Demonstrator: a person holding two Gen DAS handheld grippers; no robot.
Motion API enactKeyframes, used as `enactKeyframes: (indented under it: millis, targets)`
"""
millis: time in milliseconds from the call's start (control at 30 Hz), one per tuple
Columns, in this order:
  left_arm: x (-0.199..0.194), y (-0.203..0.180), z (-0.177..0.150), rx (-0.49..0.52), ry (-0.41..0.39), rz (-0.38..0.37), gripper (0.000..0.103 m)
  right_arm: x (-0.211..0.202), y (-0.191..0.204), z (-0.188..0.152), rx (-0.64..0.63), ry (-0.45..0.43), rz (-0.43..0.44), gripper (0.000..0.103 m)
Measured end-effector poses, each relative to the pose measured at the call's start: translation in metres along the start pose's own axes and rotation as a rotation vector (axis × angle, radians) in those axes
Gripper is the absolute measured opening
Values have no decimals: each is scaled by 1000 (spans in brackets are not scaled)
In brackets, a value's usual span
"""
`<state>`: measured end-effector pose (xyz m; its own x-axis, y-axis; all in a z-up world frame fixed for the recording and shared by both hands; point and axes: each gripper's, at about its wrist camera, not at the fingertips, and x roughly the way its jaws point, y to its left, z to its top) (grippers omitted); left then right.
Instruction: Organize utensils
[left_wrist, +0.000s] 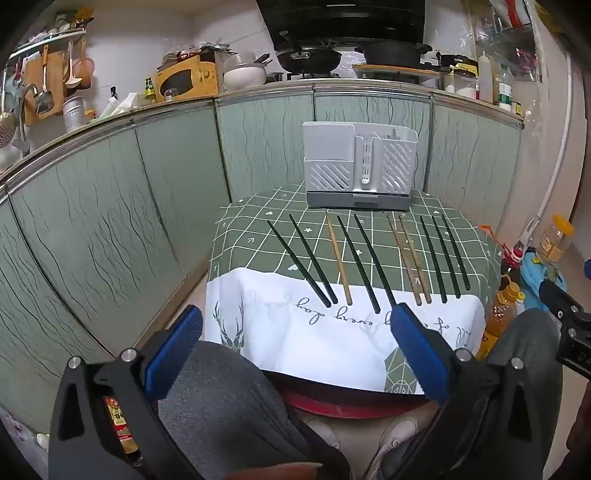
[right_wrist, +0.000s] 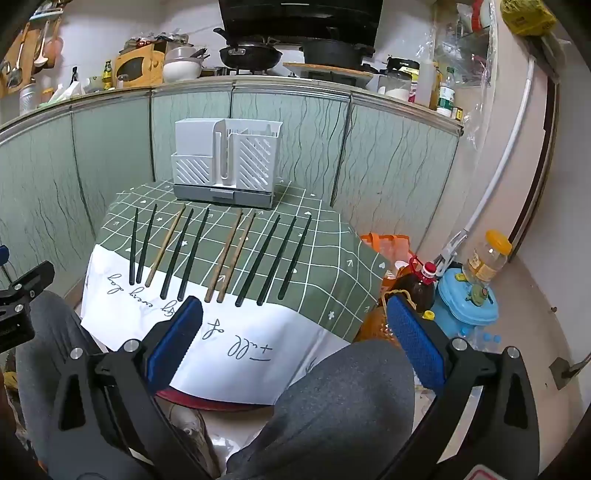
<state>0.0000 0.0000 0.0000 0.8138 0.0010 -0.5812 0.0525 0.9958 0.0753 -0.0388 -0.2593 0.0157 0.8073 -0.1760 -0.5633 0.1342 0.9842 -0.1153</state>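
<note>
Across the middle of the tabletop (left_wrist: 258, 236), ten chopsticks lie in a row, seven dark chopsticks (left_wrist: 364, 258) and three wooden chopsticks (left_wrist: 338, 254), their butt ends toward the near edge. The white utensil holder (left_wrist: 360, 170) stands at the far edge, apart from them. The left gripper (left_wrist: 295, 332) and right gripper (right_wrist: 295, 321) hover off the near edge above the person's knees, fingers spread wide and holding nothing. The sticks look light, stiff and thin, probably slick on the cloth; pinching one near its thicker butt end seems safest.
</note>
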Motion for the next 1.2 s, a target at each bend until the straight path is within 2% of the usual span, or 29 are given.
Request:
enactKeyframes:
  millis: [800,1200]
  targets:
    - [-1,5,1,-14,2,3,99,3,0,-2,3,5,4,96]
    - [-1,11,0,-9,-55,-2,99,7,2,-5,0,14,1,96]
